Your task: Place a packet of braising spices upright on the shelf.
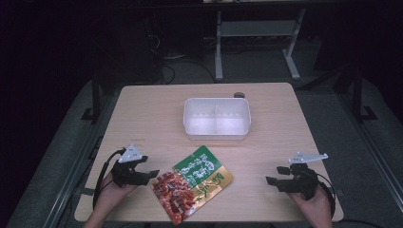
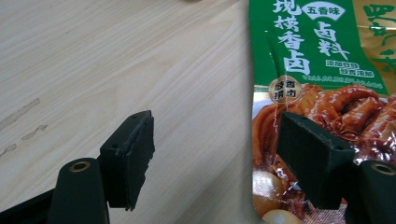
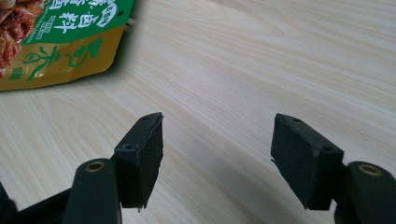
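A flat food pouch (image 1: 194, 183), green and gold with a picture of braised meat, lies on the wooden table (image 1: 142, 118) near its front edge. My left gripper (image 1: 146, 175) rests just left of the pouch, open, with one jaw over the pouch's edge (image 2: 322, 93) and nothing pinched. At the front right my right gripper (image 1: 276, 175) is open over bare wood, well clear of the pouch (image 3: 60, 42). A white two-compartment tray (image 1: 216, 118) stands empty behind the pouch.
A small dark round object (image 1: 239, 95) lies at the table's far edge behind the tray. Faint smudges mark the wood (image 2: 23, 126) left of my left gripper. Beyond the table are a dark floor and a white metal frame (image 1: 256, 42).
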A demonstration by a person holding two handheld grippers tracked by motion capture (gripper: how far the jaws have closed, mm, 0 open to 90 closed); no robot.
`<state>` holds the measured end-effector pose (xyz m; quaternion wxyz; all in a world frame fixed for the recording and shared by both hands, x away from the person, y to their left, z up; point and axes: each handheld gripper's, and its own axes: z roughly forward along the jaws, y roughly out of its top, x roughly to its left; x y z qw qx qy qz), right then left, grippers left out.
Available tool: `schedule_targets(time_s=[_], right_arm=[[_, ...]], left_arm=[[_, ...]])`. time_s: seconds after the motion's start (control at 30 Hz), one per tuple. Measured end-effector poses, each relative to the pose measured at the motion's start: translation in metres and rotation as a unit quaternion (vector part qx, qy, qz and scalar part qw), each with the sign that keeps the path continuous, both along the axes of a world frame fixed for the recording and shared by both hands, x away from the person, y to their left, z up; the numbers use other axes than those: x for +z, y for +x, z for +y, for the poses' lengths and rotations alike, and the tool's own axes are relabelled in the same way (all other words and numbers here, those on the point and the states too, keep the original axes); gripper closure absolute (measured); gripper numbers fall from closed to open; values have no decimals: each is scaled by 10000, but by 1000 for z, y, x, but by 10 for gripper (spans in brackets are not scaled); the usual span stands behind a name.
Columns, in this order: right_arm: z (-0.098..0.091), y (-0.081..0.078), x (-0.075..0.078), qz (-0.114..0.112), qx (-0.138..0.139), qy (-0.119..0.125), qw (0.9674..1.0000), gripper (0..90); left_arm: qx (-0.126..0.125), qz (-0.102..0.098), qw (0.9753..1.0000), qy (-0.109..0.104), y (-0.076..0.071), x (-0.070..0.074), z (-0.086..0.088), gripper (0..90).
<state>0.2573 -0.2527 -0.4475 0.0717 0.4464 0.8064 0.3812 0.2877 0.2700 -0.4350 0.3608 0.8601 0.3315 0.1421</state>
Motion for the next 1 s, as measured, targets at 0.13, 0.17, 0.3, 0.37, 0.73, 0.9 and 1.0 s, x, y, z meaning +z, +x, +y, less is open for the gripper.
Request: schedule_targets(time_s=[0.13, 0.17, 0.3, 0.37, 0.73, 0.9, 1.0], right_arm=[[5, 0, 1, -28, 75, -54, 10000, 334], [7, -1, 1, -40, 87, -64, 9999, 334], [13, -2, 2, -85, 156, -146, 9997, 334], [15, -2, 3, -82, 192, -153, 9997, 334], [32, -2, 2, -38, 399, -263, 9989, 330], [39, 0, 4, -49, 489, -192, 9986, 326], [52, 6, 10, -44, 642, -246, 9976, 325]], left_arm=[[-47, -4, 10000, 15, -2, 1, -2, 277], [-100, -21, 9999, 8, -3, 1, -5, 278], [-218, -5, 9998, 27, -5, 1, -10, 286], [-270, 20, 9996, 51, -6, 1, -13, 292], [-609, 124, 9980, 56, -11, 1, -26, 364], [-708, 138, 9974, 25, -13, 2, -29, 392], [-814, 138, 9966, 31, -15, 2, -32, 431]])
